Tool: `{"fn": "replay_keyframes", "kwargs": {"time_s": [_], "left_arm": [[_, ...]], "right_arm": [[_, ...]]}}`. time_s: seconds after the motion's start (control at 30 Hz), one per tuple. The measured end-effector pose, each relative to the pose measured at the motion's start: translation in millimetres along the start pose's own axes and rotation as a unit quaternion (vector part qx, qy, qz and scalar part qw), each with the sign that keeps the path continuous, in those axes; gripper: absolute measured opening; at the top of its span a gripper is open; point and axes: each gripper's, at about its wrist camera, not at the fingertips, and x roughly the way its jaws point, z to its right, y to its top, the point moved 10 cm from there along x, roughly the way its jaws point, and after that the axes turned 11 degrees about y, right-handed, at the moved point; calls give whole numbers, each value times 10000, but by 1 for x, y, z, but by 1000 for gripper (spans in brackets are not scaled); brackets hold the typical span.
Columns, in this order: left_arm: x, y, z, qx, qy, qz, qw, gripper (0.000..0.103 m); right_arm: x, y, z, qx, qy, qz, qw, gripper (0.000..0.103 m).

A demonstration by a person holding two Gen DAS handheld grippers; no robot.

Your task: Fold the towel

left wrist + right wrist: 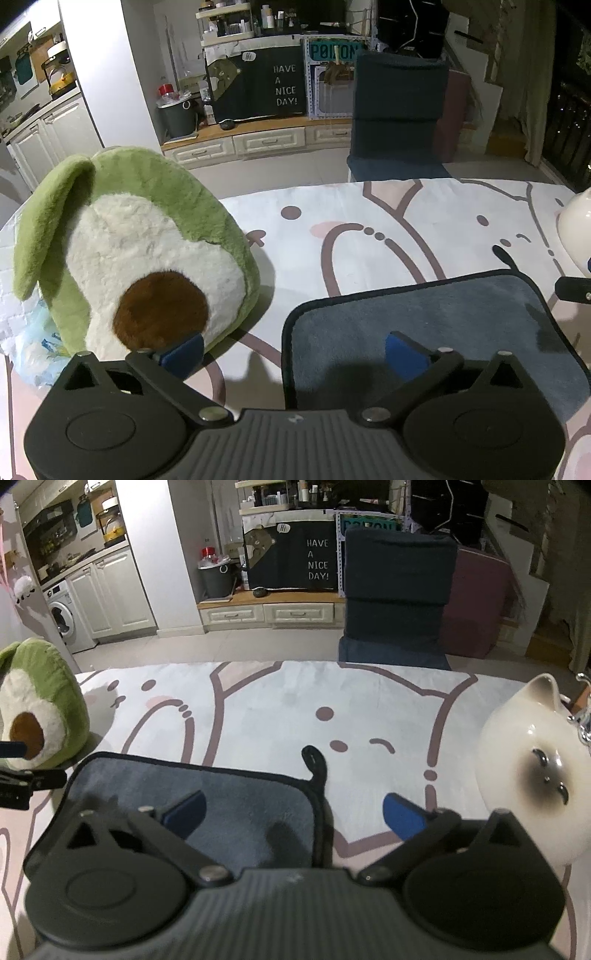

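Note:
A grey-blue towel with black trim lies flat on the cartoon-print tablecloth. In the left wrist view my left gripper is open, straddling the towel's left edge, its right pad over the towel. In the right wrist view the towel lies at lower left, its black hanging loop sticking out at the far right corner. My right gripper is open over the towel's right edge, holding nothing. Part of the left gripper shows at the left edge there.
A green avocado plush stands left of the towel, also in the right wrist view. A white ceramic cat stands to the right. A dark blue chair is beyond the table's far edge.

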Motion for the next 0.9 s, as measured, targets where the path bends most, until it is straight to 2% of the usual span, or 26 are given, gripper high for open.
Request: {"fn": "replay_keyframes", "kwargs": {"time_s": [0.57,0.9], "left_arm": [[-37,-12,8,-279,-180,12,9994,103],[-71,-17,1,-465,-216,174,9985,103]], "right_arm": [[-36,-19,-6,202,-45,38,9998,103],[-66,-33,-15,200,-64,107,9997,103]]}}
